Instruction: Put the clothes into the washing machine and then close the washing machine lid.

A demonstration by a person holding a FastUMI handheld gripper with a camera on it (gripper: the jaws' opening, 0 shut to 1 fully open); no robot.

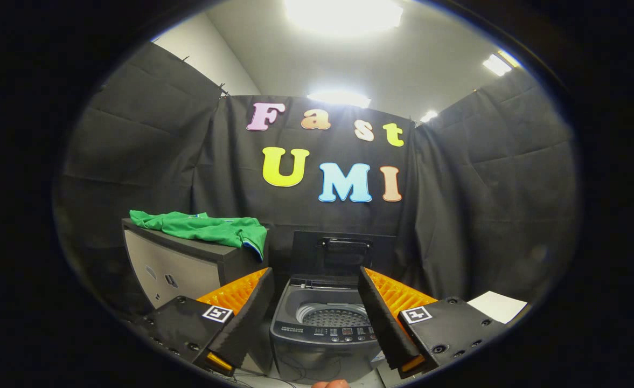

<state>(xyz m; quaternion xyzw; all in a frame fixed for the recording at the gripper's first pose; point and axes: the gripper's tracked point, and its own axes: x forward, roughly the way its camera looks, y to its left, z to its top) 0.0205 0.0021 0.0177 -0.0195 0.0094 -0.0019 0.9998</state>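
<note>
Item: small grey top-loading washing machine [325, 331]. Stands on the floor against the black cloth wall, seen just ahead of the fingers and framed between them. Lid [342, 252] dark, raised upright behind the tub opening, with a handle bar across its upper part. Perforated metal drum [334, 317] visible inside, with no garment seen in it. Control strip with small buttons [343, 333] runs along the front edge.

Item: green short-sleeved garment with a blue-and-white trimmed edge [203, 226]. Lies crumpled and spread over the top of a dark box-like cabinet with a pale side panel [174, 269], which serves as the table here. The cabinet stands just beside the washing machine, on the left finger's side. One end of the garment hangs slightly over the cabinet's near corner. The garment is well beyond the fingertips and touches neither finger.

Item: gripper [314, 283]. Fingers spread wide apart, released, holding nothing; each ribbed pad faces inward across the gap.

Item: white flat sheet [497, 306], lying low beyond the right finger.

Item: fingertip of a person [330, 383], below the washing machine's front.
</note>
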